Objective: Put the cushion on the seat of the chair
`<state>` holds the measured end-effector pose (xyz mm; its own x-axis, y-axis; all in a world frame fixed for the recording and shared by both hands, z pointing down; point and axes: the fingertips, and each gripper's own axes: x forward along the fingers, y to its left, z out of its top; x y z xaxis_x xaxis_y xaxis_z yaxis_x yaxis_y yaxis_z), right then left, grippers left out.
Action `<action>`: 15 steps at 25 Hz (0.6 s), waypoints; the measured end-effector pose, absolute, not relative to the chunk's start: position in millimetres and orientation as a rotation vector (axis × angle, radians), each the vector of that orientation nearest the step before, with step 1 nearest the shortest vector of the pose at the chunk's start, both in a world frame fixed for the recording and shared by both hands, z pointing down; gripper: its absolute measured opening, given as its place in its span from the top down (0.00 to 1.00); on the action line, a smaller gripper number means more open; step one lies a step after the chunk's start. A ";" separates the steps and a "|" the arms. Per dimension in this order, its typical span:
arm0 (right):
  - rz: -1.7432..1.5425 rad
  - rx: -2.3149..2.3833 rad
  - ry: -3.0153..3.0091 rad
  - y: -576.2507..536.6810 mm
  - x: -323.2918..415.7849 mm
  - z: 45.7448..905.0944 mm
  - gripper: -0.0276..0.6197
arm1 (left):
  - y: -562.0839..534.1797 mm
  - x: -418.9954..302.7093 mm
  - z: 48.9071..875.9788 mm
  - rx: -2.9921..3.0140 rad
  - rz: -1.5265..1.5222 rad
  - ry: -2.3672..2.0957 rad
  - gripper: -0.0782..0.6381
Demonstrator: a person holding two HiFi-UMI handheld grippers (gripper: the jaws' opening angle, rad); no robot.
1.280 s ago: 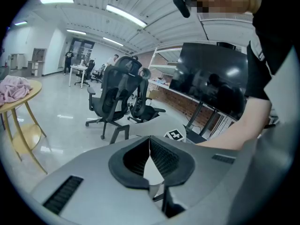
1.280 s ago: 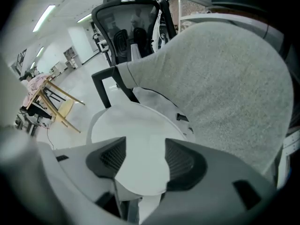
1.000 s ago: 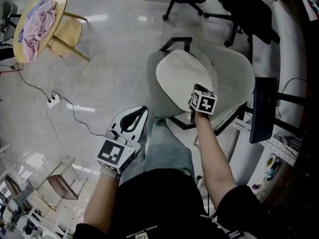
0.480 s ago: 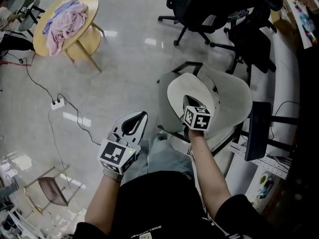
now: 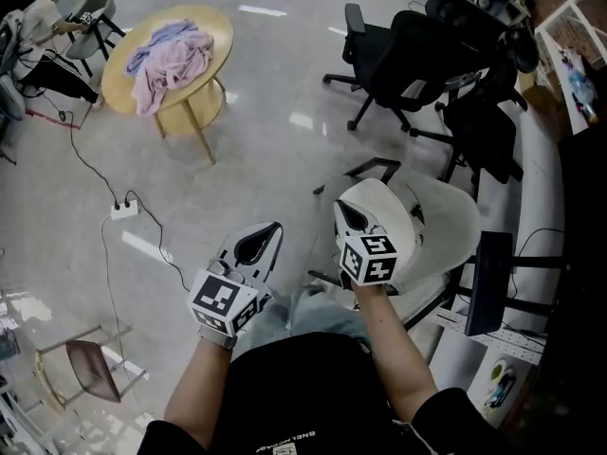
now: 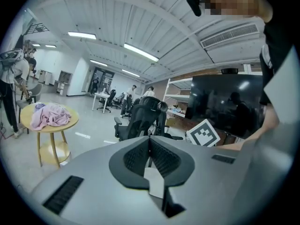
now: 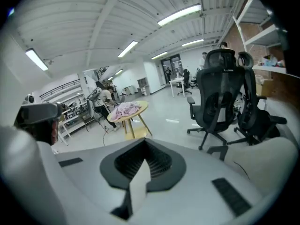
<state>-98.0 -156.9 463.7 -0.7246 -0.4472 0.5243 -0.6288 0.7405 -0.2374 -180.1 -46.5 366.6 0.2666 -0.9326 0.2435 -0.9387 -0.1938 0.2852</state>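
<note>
Left gripper (image 5: 258, 243) and right gripper (image 5: 351, 218), both closed and empty, hover by the pale grey shell chair (image 5: 460, 221). Its round white cushion (image 5: 406, 218) lies on the seat; I judge only withdrawal remains.

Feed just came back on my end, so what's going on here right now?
A person stands over a pale shell chair with a gripper in each hand. The left gripper and the right gripper are both shut and hold nothing, raised off the chair. The white cushion lies on the chair's seat, free of both, so the placing looks done. A round table with pink cloth stands further off.
</note>
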 end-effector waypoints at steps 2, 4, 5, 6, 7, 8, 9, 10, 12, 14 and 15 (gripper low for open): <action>0.532 0.771 -2.563 -147.7 -116.6 438.0 0.95 | -42.6 -189.6 356.3 2.157 0.000 -1.723 0.87; 0.501 0.720 -2.627 -140.1 -132.8 411.1 0.95 | -41.2 -197.1 342.2 2.158 -0.026 -1.744 0.87; 0.483 0.694 -2.660 -136.7 -139.8 397.5 0.95 | -40.8 -200.2 335.0 2.163 -0.036 -1.753 0.87; 0.465 0.668 -2.690 -132.9 -145.7 384.2 0.95 | -40.2 -202.4 327.9 2.170 -0.042 -1.763 0.87; 0.446 0.643 -2.717 -128.7 -150.3 371.6 0.95 | -39.2 -203.5 320.8 2.178 -0.043 -1.772 0.87; 0.426 0.619 -2.741 -124.4 -153.8 359.7 0.95 | -38.2 -204.0 314.0 2.188 -0.040 -1.784 0.87; 0.404 0.596 -2.763 -120.8 -157.2 348.3 0.95 | -37.7 -204.7 307.2 2.196 -0.034 -1.799 0.87; 0.382 0.573 -2.783 -118.1 -160.8 337.3 0.95 | -37.7 -206.1 300.5 2.199 -0.030 -1.820 0.87; 0.338 0.526 -2.824 -114.2 -169.1 315.9 0.95 | -38.2 -210.8 287.1 2.200 -0.033 -1.866 0.87; 0.294 0.484 -2.862 -111.4 -176.4 296.3 0.95 | -38.7 -215.1 275.4 2.205 -0.040 -1.907 0.87; 0.273 0.467 -2.880 -110.7 -179.0 287.2 0.95 | -39.0 -216.6 270.6 2.208 -0.041 -1.924 0.87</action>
